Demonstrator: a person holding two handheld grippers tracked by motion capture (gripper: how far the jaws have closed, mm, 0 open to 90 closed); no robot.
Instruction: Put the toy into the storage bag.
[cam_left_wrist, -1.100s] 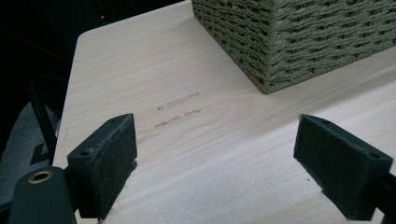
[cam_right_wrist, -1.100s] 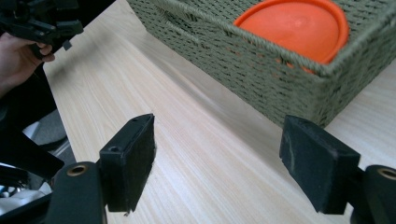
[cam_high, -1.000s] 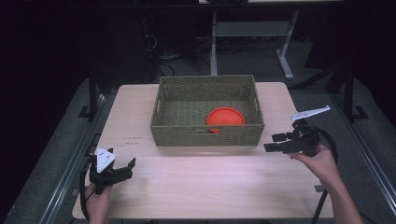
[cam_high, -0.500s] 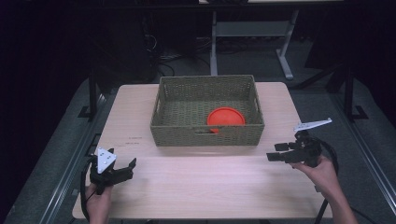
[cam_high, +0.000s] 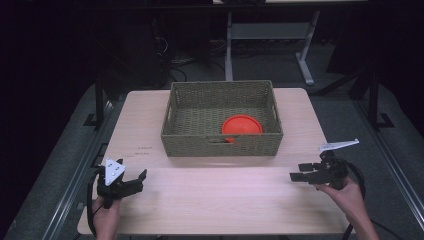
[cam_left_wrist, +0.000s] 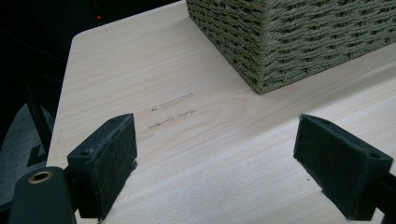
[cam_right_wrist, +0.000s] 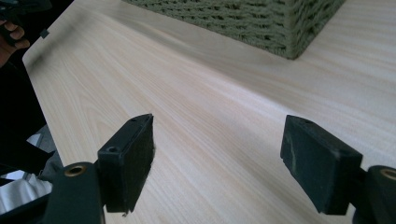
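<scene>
A woven olive basket stands at the middle back of the light wooden table. An orange disc lies inside it at the right front. My left gripper is held low at the table's front left, open and empty, pointing right. In the left gripper view its pads stand wide apart above bare wood, with the basket's corner ahead. My right gripper hovers at the front right, open and empty, pointing left. Its pads frame bare tabletop, the basket beyond.
Faint pencil marks sit on the wood left of the basket. Metal desk legs and cables stand on the dark floor behind the table. Black frame rails run along both sides.
My right gripper has drawn back from the basket's right side toward the table's front right and lowered. The left gripper has stayed in place.
</scene>
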